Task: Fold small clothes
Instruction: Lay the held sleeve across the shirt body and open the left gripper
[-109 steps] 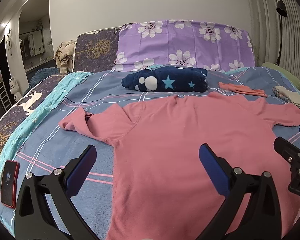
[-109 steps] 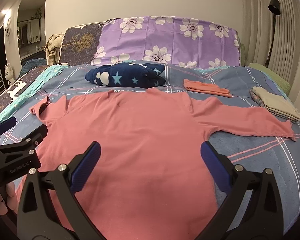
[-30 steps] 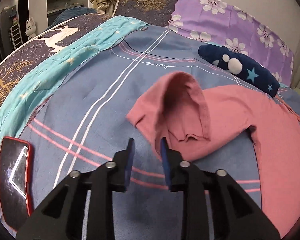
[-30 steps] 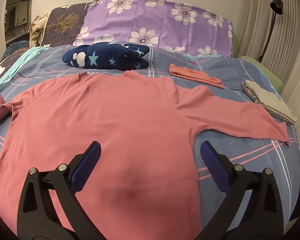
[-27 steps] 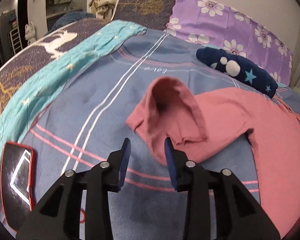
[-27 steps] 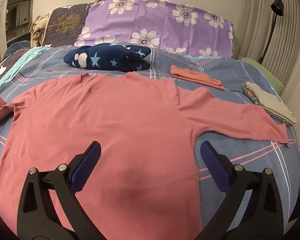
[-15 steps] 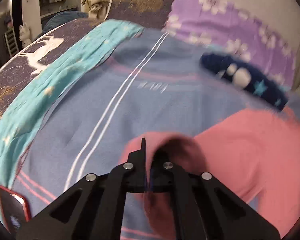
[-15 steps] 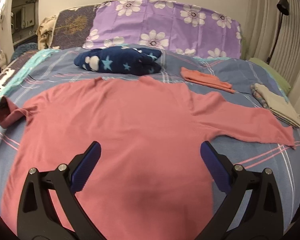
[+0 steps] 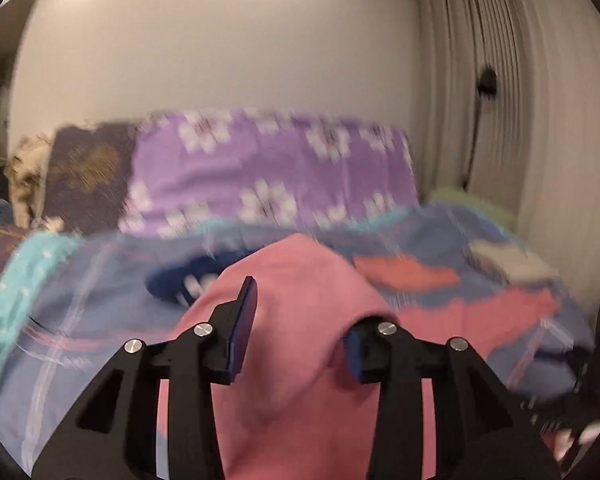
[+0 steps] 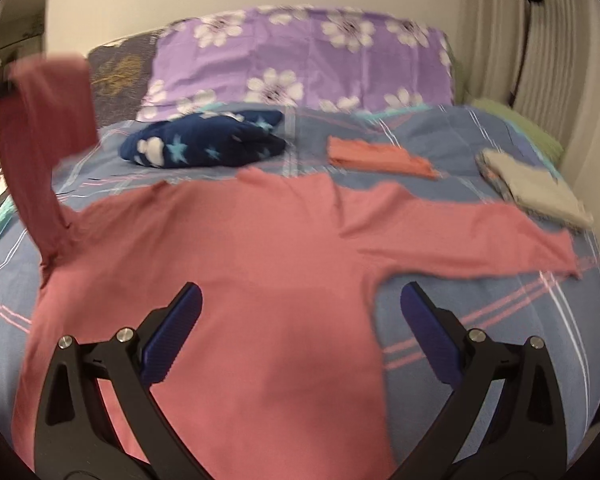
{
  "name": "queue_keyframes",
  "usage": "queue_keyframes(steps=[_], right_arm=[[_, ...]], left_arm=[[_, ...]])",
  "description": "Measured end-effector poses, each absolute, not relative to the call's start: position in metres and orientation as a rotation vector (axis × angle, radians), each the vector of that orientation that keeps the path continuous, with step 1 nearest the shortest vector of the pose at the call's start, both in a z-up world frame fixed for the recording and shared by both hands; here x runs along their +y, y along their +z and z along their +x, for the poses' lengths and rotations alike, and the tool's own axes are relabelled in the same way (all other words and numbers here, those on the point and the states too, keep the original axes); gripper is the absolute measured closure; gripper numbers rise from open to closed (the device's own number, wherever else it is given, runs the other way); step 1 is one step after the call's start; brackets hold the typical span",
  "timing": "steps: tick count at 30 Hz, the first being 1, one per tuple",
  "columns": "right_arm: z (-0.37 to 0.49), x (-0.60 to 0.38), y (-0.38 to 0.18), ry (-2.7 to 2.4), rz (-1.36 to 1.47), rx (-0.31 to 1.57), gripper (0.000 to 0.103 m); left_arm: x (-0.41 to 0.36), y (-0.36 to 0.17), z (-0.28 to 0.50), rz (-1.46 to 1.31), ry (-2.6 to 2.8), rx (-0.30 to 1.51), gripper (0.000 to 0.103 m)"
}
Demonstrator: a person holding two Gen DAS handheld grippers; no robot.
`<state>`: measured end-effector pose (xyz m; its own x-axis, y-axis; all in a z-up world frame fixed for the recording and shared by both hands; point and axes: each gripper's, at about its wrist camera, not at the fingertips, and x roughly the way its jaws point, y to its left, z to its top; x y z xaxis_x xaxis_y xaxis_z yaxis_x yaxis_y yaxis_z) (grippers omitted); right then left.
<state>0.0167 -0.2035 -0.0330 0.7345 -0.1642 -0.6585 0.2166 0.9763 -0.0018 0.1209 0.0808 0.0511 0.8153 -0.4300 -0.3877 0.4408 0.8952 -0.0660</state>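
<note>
Left sleeve of the pink shirt lifted off the bed, first fold starting.

The left gripper (image 9: 296,332), half a second ago pinched on the sleeve (image 10: 40,136) low on the blue bedspread (image 10: 480,300), now shows parted fingers with pink cloth draped over them; whether it truly grips, I cannot tell. The right gripper (image 10: 300,328) hovers wide and empty above the pink shirt (image 10: 240,280). Far side: one star-patterned navy bundle (image 10: 204,144), one folded orange garment (image 10: 376,156), one folded beige stack (image 10: 536,188).

Left gripper (image 9: 296,332) jaws parted — pink shirt (image 9: 300,292) fabric draped between and over them, above the blurred bed (image 9: 100,280).
</note>
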Motion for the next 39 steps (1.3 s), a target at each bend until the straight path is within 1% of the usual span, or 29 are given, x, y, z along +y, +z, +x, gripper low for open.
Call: queue_keyframes(steps=[3, 6, 8, 10, 12, 17, 19, 20, 21, 22, 23, 25, 26, 28, 29, 31, 32, 33, 34, 37, 39], right_arm=[[0.014, -0.217, -0.039, -0.213, 0.116, 0.736, 0.002], [0.014, -0.218, -0.043, -0.185, 0.092, 0.737, 0.006], [0.017, -0.213, -0.045, -0.135, 0.075, 0.742, 0.009], [0.022, -0.204, -0.047, -0.075, 0.056, 0.747, 0.017], [0.030, -0.187, -0.050, -0.012, 0.009, 0.749, 0.018], [0.054, -0.130, -0.067, 0.153, -0.141, 0.769, 0.018], [0.070, -0.114, -0.077, 0.155, -0.173, 0.803, 0.018], [0.083, -0.108, -0.085, 0.135, -0.198, 0.827, 0.019], [0.092, -0.105, -0.090, 0.113, -0.216, 0.840, 0.032], [0.101, -0.105, -0.093, 0.102, -0.225, 0.856, 0.083], [0.111, -0.111, -0.091, 0.106, -0.190, 0.874, 0.098], [0.110, -0.135, -0.068, 0.046, -0.067, 0.788, 0.098], [0.102, -0.152, -0.048, 0.015, -0.026, 0.702, 0.098], [0.089, -0.171, -0.028, -0.021, -0.028, 0.609, 0.096], [0.086, -0.177, -0.025, -0.054, -0.054, 0.598, 0.095], [0.084, -0.190, -0.029, -0.099, -0.082, 0.619, 0.085], [0.084, -0.202, -0.038, -0.111, -0.060, 0.666, 0.083], [0.085, -0.208, -0.044, -0.114, -0.043, 0.698, 0.077], [0.084, -0.219, -0.056, -0.111, -0.002, 0.752, 0.074], [0.079, -0.241, -0.073, -0.100, 0.087, 0.818, 0.073], [0.075, -0.251, -0.075, -0.110, 0.131, 0.822, 0.071]], left_arm=[[0.052, -0.023, 0.132, 0.097, -0.458, 0.637, 0.064], [0.056, -0.053, 0.130, 0.123, -0.422, 0.708, 0.064], [0.064, -0.058, 0.129, 0.143, -0.403, 0.723, 0.064], [0.073, -0.057, 0.126, 0.170, -0.386, 0.728, 0.062], [0.081, -0.059, 0.121, 0.209, -0.352, 0.720, 0.059], [0.101, -0.064, 0.113, 0.247, -0.290, 0.745, 0.053], [0.104, -0.065, 0.106, 0.255, -0.279, 0.740, 0.042], [0.105, -0.066, 0.105, 0.263, -0.272, 0.736, 0.040], [0.105, -0.068, 0.104, 0.273, -0.265, 0.736, 0.040], [0.105, -0.071, 0.105, 0.293, -0.246, 0.744, 0.040], [0.107, -0.074, 0.107, 0.327, -0.201, 0.751, 0.040], [0.115, -0.080, 0.112, 0.407, -0.086, 0.743, 0.040], [0.124, -0.083, 0.115, 0.430, -0.029, 0.740, 0.040], [0.146, -0.086, 0.121, 0.392, 0.036, 0.766, 0.041], [0.162, -0.086, 0.125, 0.320, 0.034, 0.793, 0.041], [0.180, -0.082, 0.126, 0.213, 0.009, 0.809, 0.041], [0.183, -0.081, 0.125, 0.199, 0.005, 0.805, 0.041], [0.182, -0.080, 0.123, 0.205, 0.008, 0.797, 0.041], [0.181, -0.080, 0.122, 0.217, 0.011, 0.792, 0.041], [0.176, -0.080, 0.118, 0.248, 0.020, 0.777, 0.041], [0.177, -0.078, 0.116, 0.237, 0.016, 0.775, 0.041]])
